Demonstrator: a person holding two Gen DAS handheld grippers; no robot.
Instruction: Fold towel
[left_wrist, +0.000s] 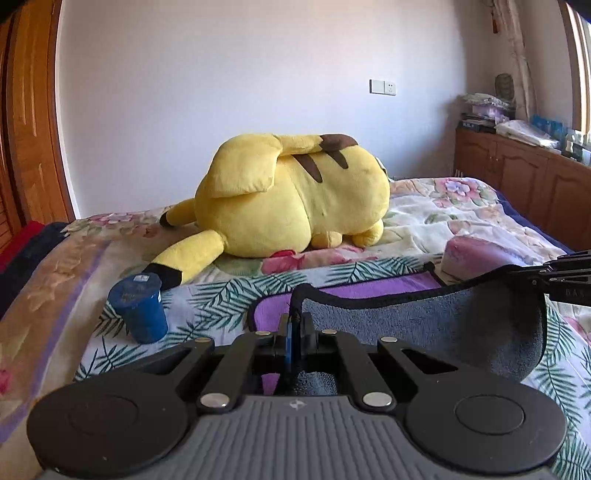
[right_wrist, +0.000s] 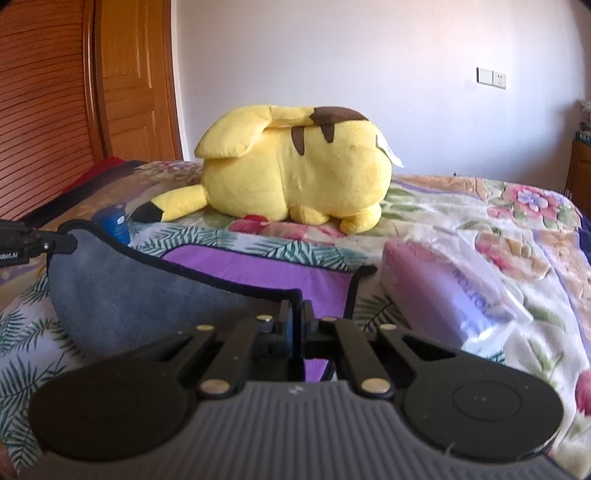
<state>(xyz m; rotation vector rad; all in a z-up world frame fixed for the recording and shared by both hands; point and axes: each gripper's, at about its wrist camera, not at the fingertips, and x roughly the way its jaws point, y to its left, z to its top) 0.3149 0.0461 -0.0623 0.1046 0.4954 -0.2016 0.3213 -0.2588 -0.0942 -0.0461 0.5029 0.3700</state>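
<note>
On the bed (left_wrist: 424, 206): towel (left_wrist: 424, 317) lifted at near corners.
Left hand-held gripper (left_wrist: 295, 328) and right hand-held gripper (right_wrist: 295, 317) each clamped on its black-trimmed edge.

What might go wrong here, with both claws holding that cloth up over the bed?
1. The grey-and-purple black-edged towel sags between the left claw and right claw; the fold may land crooked.
2. Each claw pinches only a corner, so one could slip free.
3. The blue cylindrical container and plastic-wrapped pink pack sit close; swinging cloth might knock them.
</note>
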